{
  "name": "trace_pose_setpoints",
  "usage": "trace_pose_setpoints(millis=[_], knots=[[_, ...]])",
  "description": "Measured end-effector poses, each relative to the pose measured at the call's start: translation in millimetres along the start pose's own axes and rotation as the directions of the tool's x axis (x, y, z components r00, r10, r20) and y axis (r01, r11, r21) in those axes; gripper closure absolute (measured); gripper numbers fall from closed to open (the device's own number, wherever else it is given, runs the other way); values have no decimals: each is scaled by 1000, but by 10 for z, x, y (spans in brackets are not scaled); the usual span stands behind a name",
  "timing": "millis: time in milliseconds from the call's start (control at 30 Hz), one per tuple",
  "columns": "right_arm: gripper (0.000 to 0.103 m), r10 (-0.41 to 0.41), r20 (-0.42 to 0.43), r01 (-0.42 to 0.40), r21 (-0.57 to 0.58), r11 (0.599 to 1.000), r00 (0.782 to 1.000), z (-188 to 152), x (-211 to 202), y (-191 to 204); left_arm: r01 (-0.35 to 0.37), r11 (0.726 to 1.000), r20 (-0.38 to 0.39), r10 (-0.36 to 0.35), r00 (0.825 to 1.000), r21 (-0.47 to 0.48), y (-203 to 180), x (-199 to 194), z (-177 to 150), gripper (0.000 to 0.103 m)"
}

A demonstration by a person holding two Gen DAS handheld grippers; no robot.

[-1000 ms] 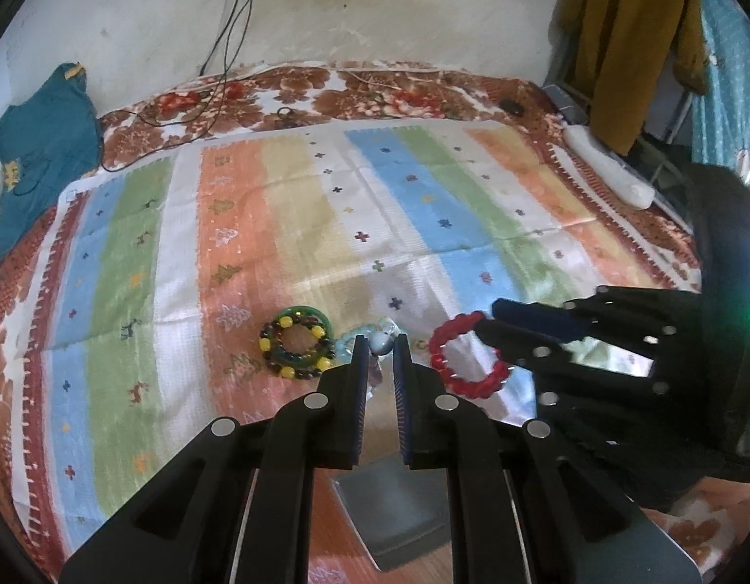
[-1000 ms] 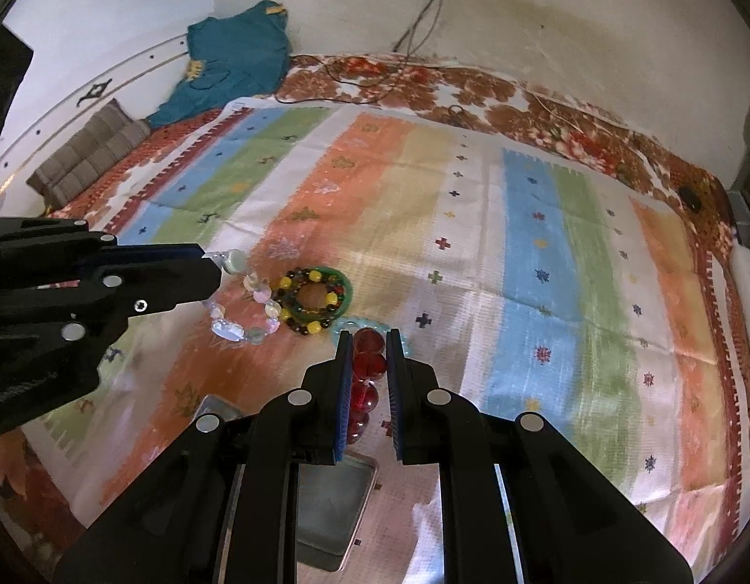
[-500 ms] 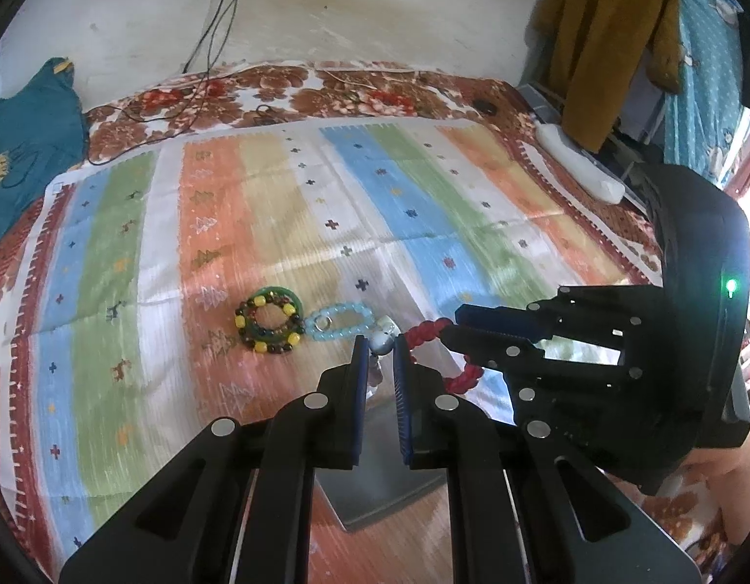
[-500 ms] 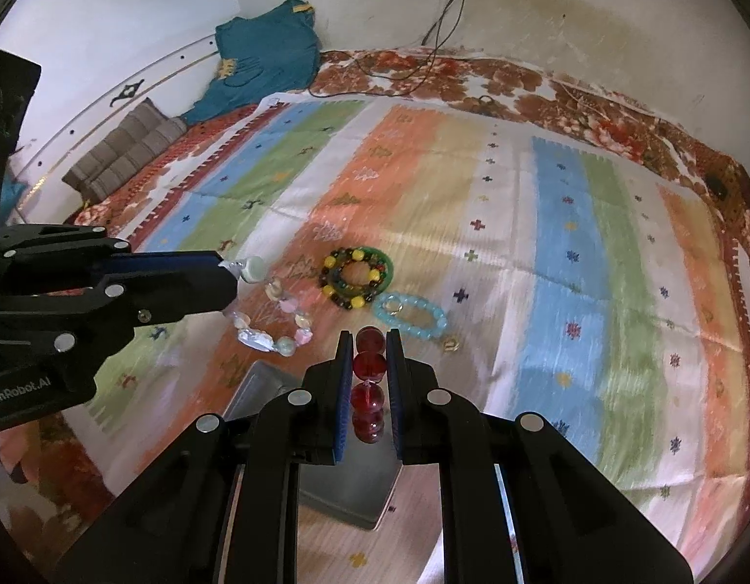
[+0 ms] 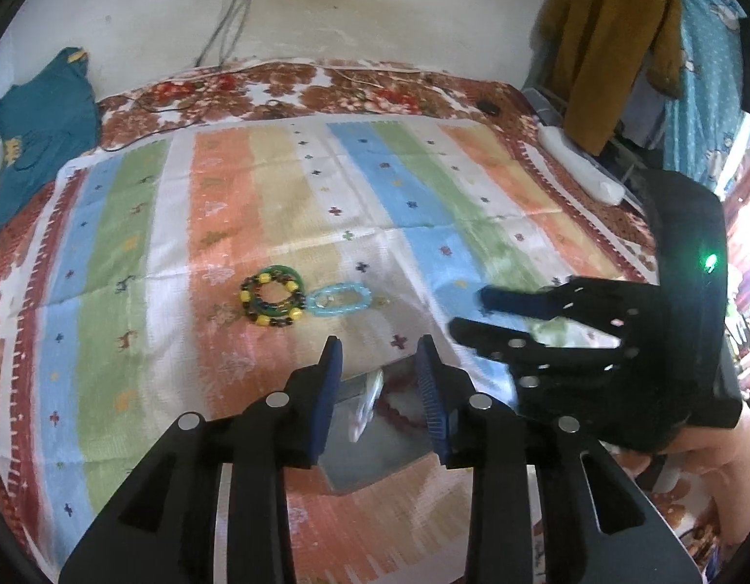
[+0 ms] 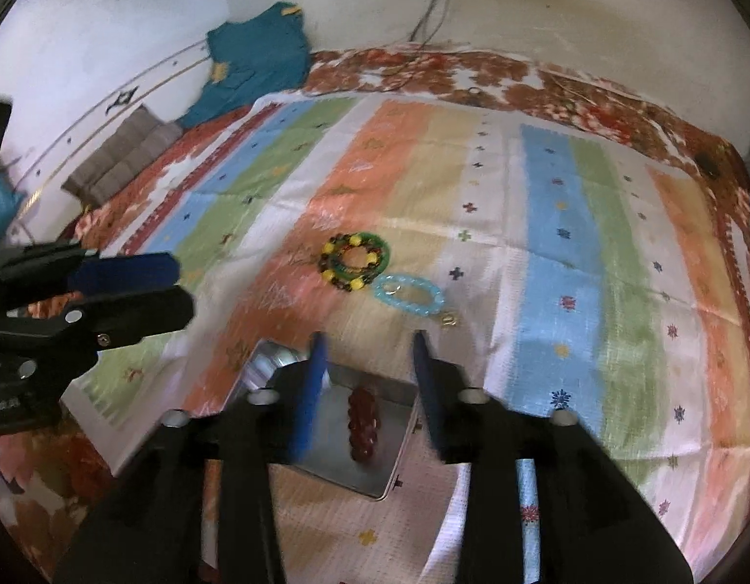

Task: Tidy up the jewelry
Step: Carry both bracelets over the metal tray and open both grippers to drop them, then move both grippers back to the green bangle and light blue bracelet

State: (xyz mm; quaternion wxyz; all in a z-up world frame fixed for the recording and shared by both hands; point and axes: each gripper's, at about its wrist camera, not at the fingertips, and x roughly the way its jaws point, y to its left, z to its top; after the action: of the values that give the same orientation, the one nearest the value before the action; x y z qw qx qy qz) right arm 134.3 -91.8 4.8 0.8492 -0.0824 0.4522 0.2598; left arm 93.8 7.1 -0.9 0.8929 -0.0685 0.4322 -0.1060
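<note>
Item in hand: both my claws hang over the shallow grey metal tray (image 6: 375, 474) on the striped bedspread (image 5: 277, 185), the left claw (image 5: 379, 379) opening with a pale clear-bead bracelet (image 5: 367, 406) loose between its pads, the right claw (image 6: 367, 379) opening above the dark red bead bracelet (image 6: 362, 421) lying in the tray. To finish well I would spread both fully before lifting clear, so no bead snags. Outstanding on the bedspread: green-and-yellow beaded bracelet (image 5: 272, 296), light blue bead bracelet (image 5: 339, 298).

Red bead bracelet (image 6: 364, 417), pale blue bracelet (image 6: 408, 294); pastel-striped cloth (image 6: 550, 224), grey tray (image 6: 336, 457)
</note>
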Motion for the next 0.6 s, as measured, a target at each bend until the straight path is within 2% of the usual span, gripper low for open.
trace_pose_setpoints(millis=[100, 300, 367, 400, 433, 500, 600], knots=[[64, -23, -8, 23, 19, 1000, 1000, 10, 30, -79, -12, 999, 4, 12, 1000, -33, 85, -4, 9, 69], [64, -45, -39, 47, 44, 998, 998, 22, 174, -177, -87, 992, -9, 86, 996, -92, 262, 110, 70, 63], [64, -46, -44, 48, 49, 998, 998, 35, 207, -189, -104, 986, -25, 101, 995, -130, 348, 178, 92, 59], [64, -49, -48, 51, 48, 998, 998, 45, 230, -188, -108, 983, -30, 104, 994, -149, 387, 203, 101, 54], [62, -50, -51, 53, 48, 997, 997, 51, 248, -188, -112, 980, -32, 108, 994, -163, 419, 219, 110, 52], [51, -54, -54, 57, 46, 997, 997, 65, 287, -184, -118, 975, -33, 114, 993, -186, 460, 260, 147, 52], [49, -57, -60, 59, 45, 997, 997, 91, 359, -190, -146, 971, -36, 142, 989, -191, 470, 328, 176, 48]])
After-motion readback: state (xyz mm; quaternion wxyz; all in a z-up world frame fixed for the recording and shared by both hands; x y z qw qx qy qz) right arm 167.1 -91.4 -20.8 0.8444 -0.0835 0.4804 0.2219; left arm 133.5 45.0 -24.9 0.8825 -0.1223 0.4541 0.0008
